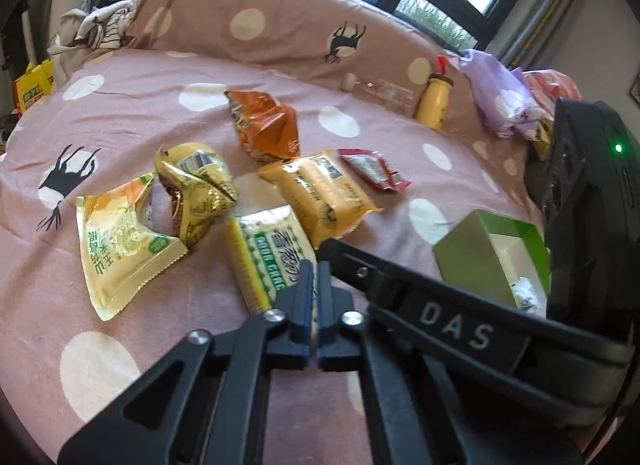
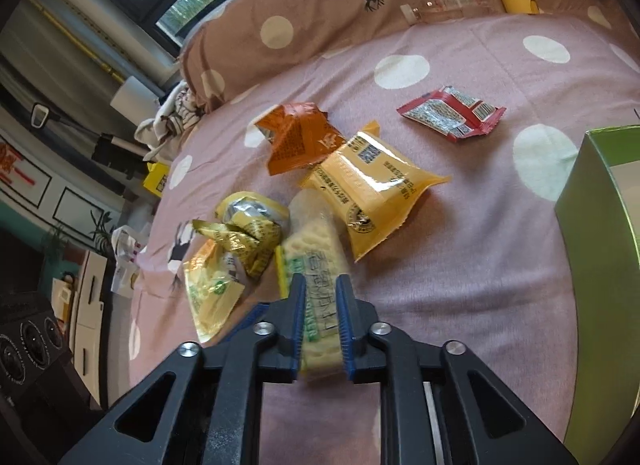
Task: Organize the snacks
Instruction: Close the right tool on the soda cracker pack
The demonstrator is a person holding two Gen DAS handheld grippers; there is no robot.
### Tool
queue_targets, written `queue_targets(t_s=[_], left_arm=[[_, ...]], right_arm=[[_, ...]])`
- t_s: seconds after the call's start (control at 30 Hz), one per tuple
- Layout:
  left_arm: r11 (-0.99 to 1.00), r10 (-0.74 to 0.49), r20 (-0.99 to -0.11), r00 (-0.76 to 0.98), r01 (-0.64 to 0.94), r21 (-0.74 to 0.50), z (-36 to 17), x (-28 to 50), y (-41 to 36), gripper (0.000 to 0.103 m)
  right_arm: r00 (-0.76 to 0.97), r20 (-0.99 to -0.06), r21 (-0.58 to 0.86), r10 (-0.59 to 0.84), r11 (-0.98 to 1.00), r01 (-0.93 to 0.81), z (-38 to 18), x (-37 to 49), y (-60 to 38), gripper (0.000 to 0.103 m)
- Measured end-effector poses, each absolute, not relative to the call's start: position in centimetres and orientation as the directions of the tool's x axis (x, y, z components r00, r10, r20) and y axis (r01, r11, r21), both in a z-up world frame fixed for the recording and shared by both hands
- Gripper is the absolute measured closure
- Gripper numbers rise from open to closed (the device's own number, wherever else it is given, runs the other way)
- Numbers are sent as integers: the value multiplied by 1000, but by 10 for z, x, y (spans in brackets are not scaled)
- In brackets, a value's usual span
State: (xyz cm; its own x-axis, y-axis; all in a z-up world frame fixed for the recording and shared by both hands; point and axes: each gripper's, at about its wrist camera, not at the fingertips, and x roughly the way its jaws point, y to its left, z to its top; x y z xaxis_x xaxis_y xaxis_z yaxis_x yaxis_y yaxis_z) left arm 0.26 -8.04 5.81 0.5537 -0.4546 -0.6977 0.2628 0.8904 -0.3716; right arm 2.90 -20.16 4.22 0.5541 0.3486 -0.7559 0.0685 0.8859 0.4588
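Right hand-held gripper clamped on cracker packet above bed; left hand-held gripper fully closed, pinching same packet's edge.

We cannot read the cracker pack in the right wrist view, its print smeared by blur; its near end is hidden between the fingers; in the left wrist view the right gripper's arm covers the green box's lower edge; the thing inside it is too small to tell; the box is also cut by the frame edge.
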Motion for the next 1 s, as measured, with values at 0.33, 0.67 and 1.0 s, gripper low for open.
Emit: queue_targets(t_s=[0.33, 0.67, 1.0], left_arm=[[890, -452, -711, 539, 210, -406, 55, 6, -70, 92], [912, -387, -746, 541, 106, -397, 45, 15, -47, 50], [909, -405, -787, 466, 112, -402, 24, 27, -57, 45]], right_arm=[[533, -772, 469, 347, 876, 109, 36, 29, -211, 85], [527, -801, 428, 283, 887, 174, 28, 38, -228, 64], [467, -770, 541, 435, 833, 117, 3, 60, -215, 56]])
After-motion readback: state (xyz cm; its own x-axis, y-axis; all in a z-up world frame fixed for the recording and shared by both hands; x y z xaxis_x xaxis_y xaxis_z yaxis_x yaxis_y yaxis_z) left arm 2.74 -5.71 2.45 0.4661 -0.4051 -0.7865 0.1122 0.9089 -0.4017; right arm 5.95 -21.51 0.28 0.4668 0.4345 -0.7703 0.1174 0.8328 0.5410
